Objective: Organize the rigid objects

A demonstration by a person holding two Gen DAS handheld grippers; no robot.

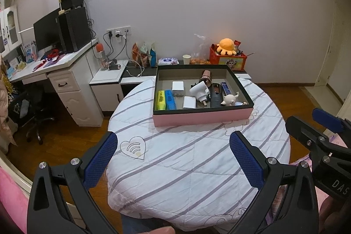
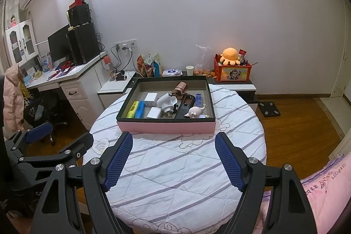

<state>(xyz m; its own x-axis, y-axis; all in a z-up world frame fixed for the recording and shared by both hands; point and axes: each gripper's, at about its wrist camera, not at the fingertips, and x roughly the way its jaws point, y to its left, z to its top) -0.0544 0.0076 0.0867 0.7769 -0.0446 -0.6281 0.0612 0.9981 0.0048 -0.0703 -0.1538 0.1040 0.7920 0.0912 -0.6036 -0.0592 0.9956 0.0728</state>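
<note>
A pink box with a black rim sits at the far side of a round table with a striped white cover. In it lie a yellow highlighter, a blue highlighter, two white chargers, a white plug adapter, a copper cylinder, a black device, a blue stick and a small pig figure. My left gripper and right gripper are open and empty, held over the table's near part, short of the box.
A white desk with monitor and computer tower stands at the left, with an office chair below. Behind the table, a low cabinet holds snack bags, a paper cup and a red box with an orange plush. A scale lies on the floor.
</note>
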